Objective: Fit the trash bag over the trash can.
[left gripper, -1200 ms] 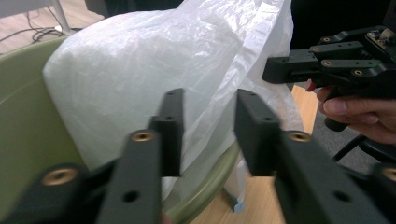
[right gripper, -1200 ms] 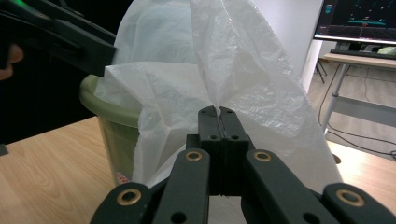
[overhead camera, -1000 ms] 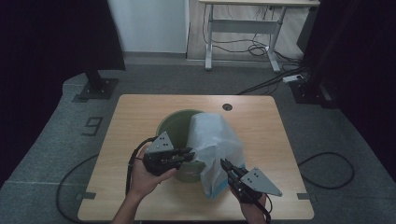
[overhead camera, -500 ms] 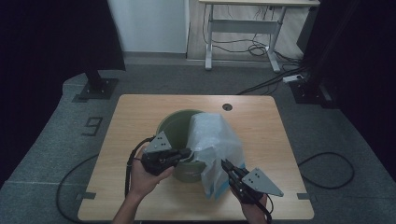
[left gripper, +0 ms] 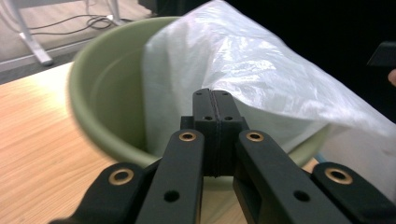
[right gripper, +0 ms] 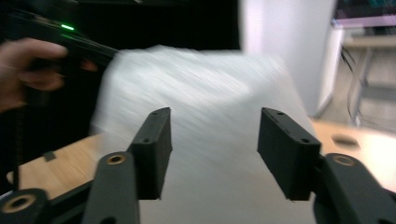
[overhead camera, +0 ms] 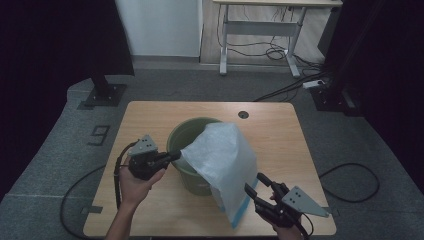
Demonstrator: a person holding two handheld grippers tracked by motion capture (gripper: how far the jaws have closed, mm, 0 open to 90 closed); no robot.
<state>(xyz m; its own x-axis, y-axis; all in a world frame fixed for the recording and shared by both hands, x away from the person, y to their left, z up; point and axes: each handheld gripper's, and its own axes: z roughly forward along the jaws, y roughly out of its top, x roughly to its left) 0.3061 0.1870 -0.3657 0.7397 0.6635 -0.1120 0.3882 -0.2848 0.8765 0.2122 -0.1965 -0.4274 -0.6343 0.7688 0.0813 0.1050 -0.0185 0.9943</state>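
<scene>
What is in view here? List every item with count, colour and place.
bin: one, olive green, middle of the table.
bag: one, white translucent plastic with a blue bottom edge, draped over the bin's right side down to the tabletop.
table: one, light wood, centre of the floor, with a round cable hole near its far edge.
desk: one, white legs, behind the table by the wall.
cables: several, black, on the grey floor around the table.
left hand-held gripper: one, black, shut on the bag's edge at the bin's left rim.
right hand-held gripper: one, black, jaws have just been opening, apart near the bag's lower right.
</scene>
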